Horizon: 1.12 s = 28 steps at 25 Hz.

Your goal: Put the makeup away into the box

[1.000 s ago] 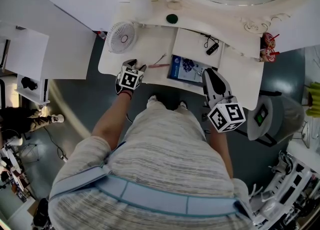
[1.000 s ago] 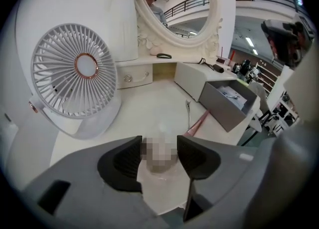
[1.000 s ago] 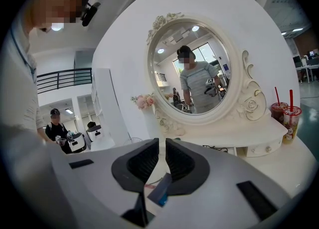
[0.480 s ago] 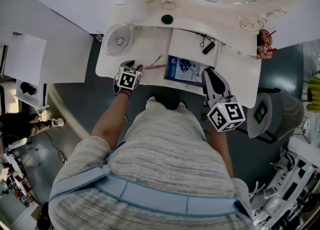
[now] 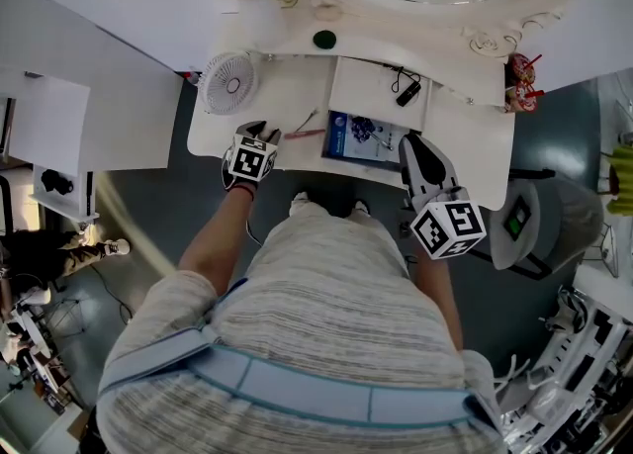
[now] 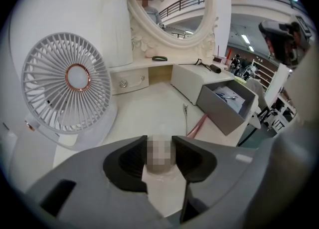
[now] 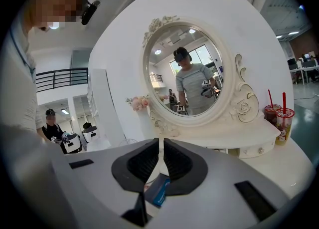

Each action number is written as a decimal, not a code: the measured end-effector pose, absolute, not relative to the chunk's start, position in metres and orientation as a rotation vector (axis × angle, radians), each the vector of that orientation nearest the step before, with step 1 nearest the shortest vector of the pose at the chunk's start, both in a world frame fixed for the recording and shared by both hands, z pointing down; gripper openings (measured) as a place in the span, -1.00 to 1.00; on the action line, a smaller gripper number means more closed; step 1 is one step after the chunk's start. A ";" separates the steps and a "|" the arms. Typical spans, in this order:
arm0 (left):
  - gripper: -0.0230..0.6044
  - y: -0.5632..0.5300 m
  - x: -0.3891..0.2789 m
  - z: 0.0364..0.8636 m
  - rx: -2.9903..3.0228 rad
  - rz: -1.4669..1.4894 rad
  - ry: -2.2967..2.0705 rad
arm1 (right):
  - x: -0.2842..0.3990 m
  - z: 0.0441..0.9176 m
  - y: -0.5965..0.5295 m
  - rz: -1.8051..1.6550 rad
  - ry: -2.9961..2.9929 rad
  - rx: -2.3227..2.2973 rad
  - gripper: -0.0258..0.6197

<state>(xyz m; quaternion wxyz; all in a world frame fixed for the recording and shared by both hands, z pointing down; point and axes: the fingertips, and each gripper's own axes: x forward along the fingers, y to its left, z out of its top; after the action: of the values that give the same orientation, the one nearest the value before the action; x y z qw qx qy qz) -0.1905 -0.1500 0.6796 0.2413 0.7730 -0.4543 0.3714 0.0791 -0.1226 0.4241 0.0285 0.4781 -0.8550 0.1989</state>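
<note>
Closing steadily since the earlier frames, the left gripper (image 5: 265, 131) has narrowed its fingers, while both hands have kept their places by the box (image 5: 331, 148).

From the head view, that gripper is on the white worktop (image 5: 287, 86) left of the open box, with a pink stick (image 5: 309, 132) lying between them. The right gripper (image 5: 410, 143) is at the box's right edge.

In the left gripper view, the fingers clasp a small rounded beige makeup item (image 6: 159, 168) that rests on the worktop. The box lies ahead to the right, and a white fan (image 6: 67, 81) stands on the far side from it.

In the right gripper view, the fingers are clenched with nothing between them. A blue edge (image 7: 159, 190) shows just below.
</note>
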 end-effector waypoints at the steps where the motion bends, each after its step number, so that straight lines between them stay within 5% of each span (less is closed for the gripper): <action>1: -0.41 -0.151 -0.188 0.676 2.129 1.016 -1.245 | 0.080 0.424 -0.123 0.614 -2.637 1.479 -0.89; 28: -0.41 -0.158 -0.017 0.573 2.549 0.785 -0.873 | 0.096 0.428 -0.112 0.627 -2.618 1.551 -0.89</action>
<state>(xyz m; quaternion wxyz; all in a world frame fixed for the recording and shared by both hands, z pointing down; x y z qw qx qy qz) -0.0175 -0.1579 0.5728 0.1666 0.8956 -0.3068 0.2757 0.0958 -0.1122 0.4280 0.0172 0.4991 -0.8425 0.2019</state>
